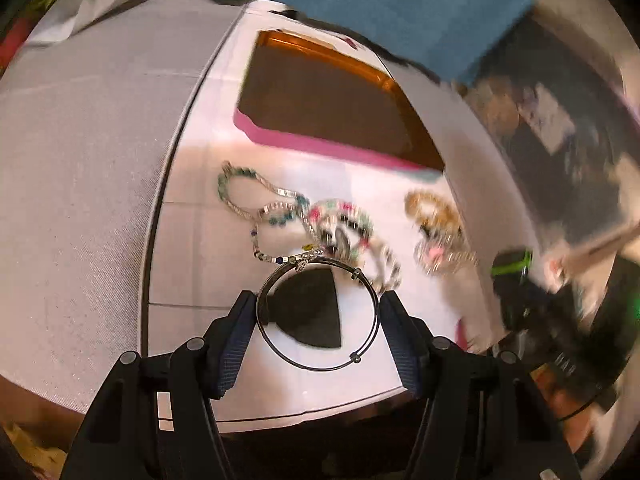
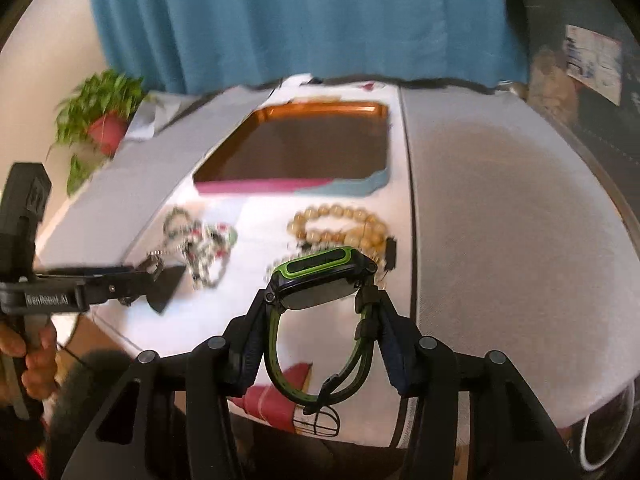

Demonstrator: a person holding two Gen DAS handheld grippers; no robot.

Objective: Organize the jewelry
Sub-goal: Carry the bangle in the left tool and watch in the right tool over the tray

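Note:
My left gripper [image 1: 319, 300] is shut on a thin dark wire bangle [image 1: 355, 357], its pads pressing the ring from both sides just above the white cloth. Beyond it lie tangled beaded necklaces [image 1: 280, 208] and a gold bead bracelet [image 1: 432, 208]. A brown tray with a pink front rim [image 1: 320, 148] sits farther back. My right gripper [image 2: 320, 300] is shut on a green and black watch [image 2: 320, 276], the strap loop hanging between the fingers, lifted over the gold bead bracelet [image 2: 344, 220]. The tray's pink rim [image 2: 256, 187] is ahead, and the left gripper [image 2: 152, 270] is at left.
A black triangular patch [image 1: 312, 308] lies on the cloth under the bangle. A potted plant [image 2: 100, 116] stands at the back left and a blue curtain [image 2: 300, 20] hangs behind the table. Grey cloth [image 2: 500, 220] covers the right side. A hand [image 2: 36, 356] holds the left gripper.

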